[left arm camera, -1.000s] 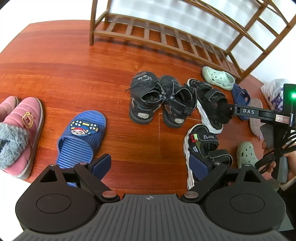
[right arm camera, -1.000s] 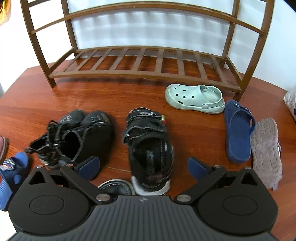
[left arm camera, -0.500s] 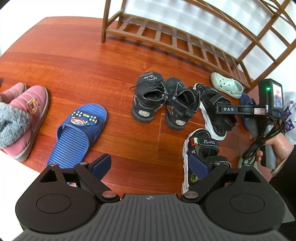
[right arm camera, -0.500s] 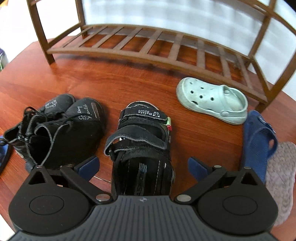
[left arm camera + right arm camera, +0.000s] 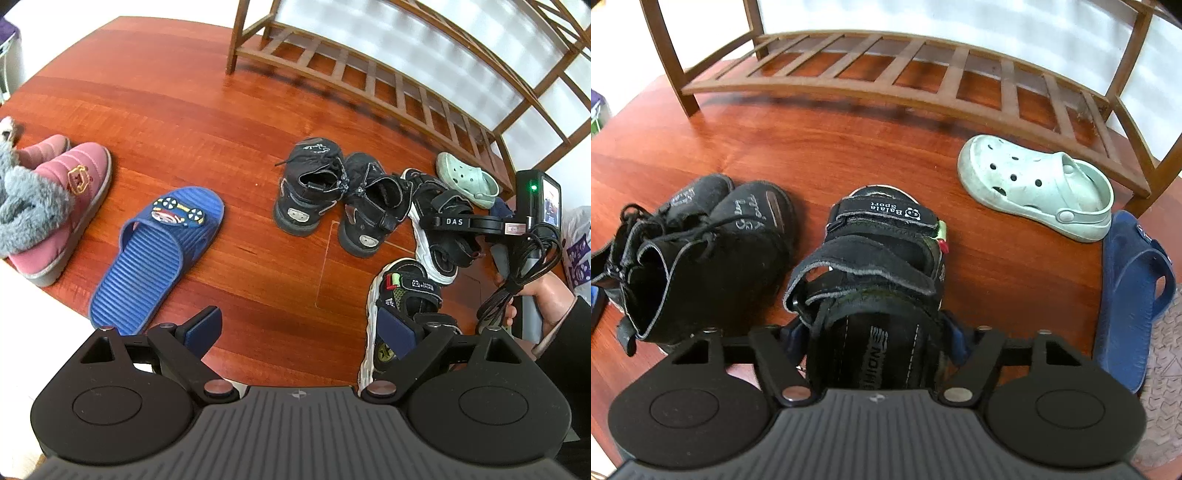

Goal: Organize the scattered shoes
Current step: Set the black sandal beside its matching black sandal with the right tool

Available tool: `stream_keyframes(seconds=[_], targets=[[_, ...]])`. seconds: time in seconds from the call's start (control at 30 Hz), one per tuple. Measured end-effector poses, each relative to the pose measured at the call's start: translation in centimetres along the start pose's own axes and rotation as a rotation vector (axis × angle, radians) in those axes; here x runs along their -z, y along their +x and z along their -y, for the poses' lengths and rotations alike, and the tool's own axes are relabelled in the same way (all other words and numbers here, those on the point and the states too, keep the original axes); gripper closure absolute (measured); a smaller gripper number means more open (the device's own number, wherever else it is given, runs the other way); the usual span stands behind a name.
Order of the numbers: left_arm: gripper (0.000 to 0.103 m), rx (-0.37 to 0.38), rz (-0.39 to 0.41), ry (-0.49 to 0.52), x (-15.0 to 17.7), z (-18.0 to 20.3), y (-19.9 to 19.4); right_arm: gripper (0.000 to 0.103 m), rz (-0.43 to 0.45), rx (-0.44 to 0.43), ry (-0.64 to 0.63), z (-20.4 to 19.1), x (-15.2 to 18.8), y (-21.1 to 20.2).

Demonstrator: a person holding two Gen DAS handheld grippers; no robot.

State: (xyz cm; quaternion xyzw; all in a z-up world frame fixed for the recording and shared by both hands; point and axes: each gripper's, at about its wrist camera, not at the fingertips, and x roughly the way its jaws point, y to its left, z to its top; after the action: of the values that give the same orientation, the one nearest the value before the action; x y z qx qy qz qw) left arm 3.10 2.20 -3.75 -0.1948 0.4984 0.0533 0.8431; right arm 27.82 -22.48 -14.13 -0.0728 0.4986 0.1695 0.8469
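My right gripper (image 5: 875,332) is shut on the heel of a black strap sandal (image 5: 875,266), which also shows in the left wrist view (image 5: 439,218). Its mate (image 5: 402,295) lies on the floor by my left gripper's right finger. My left gripper (image 5: 299,328) is open and empty above the floor. Two black boots (image 5: 701,236) stand left of the held sandal. A mint clog (image 5: 1034,188) lies in front of the wooden shoe rack (image 5: 886,70).
A blue cartoon slide (image 5: 159,254) and pink fur-lined slippers (image 5: 55,199) lie at the left. A navy slide (image 5: 1134,291) and an upturned grey sole (image 5: 1160,369) lie at the right. The rack's bottom shelf (image 5: 369,74) holds nothing.
My right gripper moved forward and down over the black sandal and closed on its heel. My left gripper drifted a little, staying open.
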Motion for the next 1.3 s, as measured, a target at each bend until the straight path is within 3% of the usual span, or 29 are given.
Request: stream_keyframes(seconds=[0.27,0.47,0.7,1.03,1.3], targets=[[0.011,0.012,-0.011,-0.015,0.8,0.8,0.2,0.036,0.045,-0.021,0.031,1.7,0.1,-2.3],[0.011,0.054,-0.024,0.051,0.1,1.6,0.1,0.035,0.070,-0.032,0.069,2.3,1.5,-6.4],[0.011,0.105,-0.047,0.152,-0.6,1.9,0.4,0.035,0.079,-0.006,0.151,1.2,6.1,-10.4],[0.011,0.161,-0.079,0.250,-0.6,2.0,0.3,0.035,0.020,0.057,0.220,-1.2,12.8,-11.3],[0.011,0.176,-0.092,0.294,-0.6,2.0,0.2,0.035,-0.015,0.079,0.224,-2.2,15.1,-10.4]])
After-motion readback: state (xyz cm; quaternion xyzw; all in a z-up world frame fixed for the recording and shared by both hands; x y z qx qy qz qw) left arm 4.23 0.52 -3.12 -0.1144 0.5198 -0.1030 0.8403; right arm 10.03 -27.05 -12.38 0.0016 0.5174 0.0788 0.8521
